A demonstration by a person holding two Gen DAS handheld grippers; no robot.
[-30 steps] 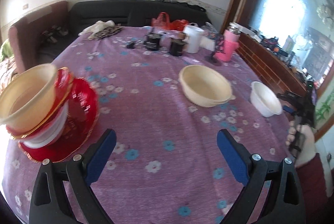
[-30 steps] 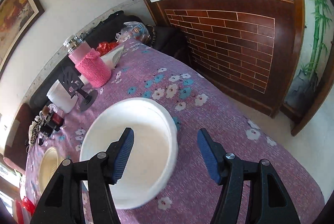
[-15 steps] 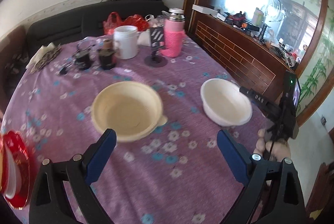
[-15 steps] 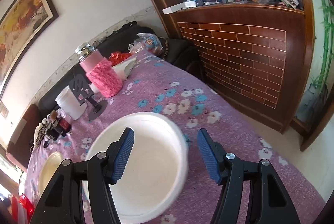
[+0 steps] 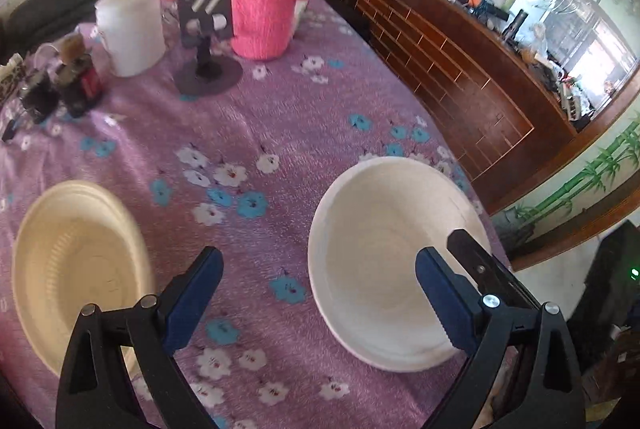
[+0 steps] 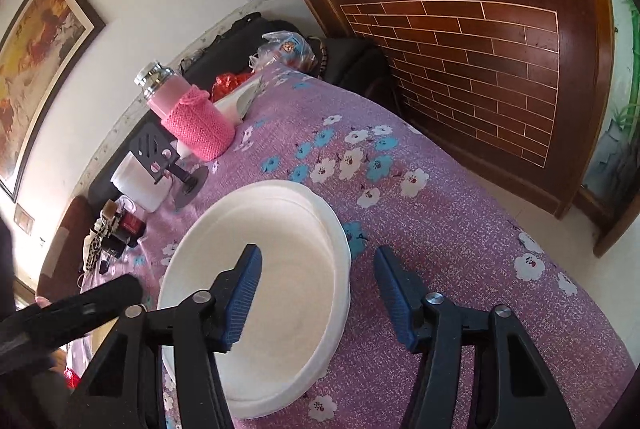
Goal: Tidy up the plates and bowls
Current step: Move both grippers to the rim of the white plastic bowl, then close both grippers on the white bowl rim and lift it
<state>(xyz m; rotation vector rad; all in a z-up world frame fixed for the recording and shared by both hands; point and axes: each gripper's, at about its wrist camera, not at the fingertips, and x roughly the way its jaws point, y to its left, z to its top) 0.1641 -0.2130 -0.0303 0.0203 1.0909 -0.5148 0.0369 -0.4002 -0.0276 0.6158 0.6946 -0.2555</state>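
A white bowl (image 5: 384, 261) (image 6: 276, 285) sits on the purple flowered tablecloth (image 5: 256, 133) near its right edge. A cream bowl (image 5: 72, 265) sits to its left. My left gripper (image 5: 320, 301) is open and empty, its right finger over the white bowl's near rim, its left finger beside the cream bowl. My right gripper (image 6: 320, 297) is open, its jaws straddling the white bowl's right rim, one finger above the inside and one outside. The left gripper's arm shows at the lower left of the right wrist view (image 6: 68, 313).
At the far side stand a pink knit-covered flask (image 5: 264, 9), a white mug (image 5: 130, 29), a dark phone stand (image 5: 206, 29) and small dark jars (image 5: 76, 81). A wooden brick-pattern counter (image 5: 460, 69) runs along the right of the table. A dark sofa lies behind.
My left gripper has swung right and closer, from the red plate stack to the two bowls. My right gripper has stayed open over the white bowl's rim, edging slightly forward.
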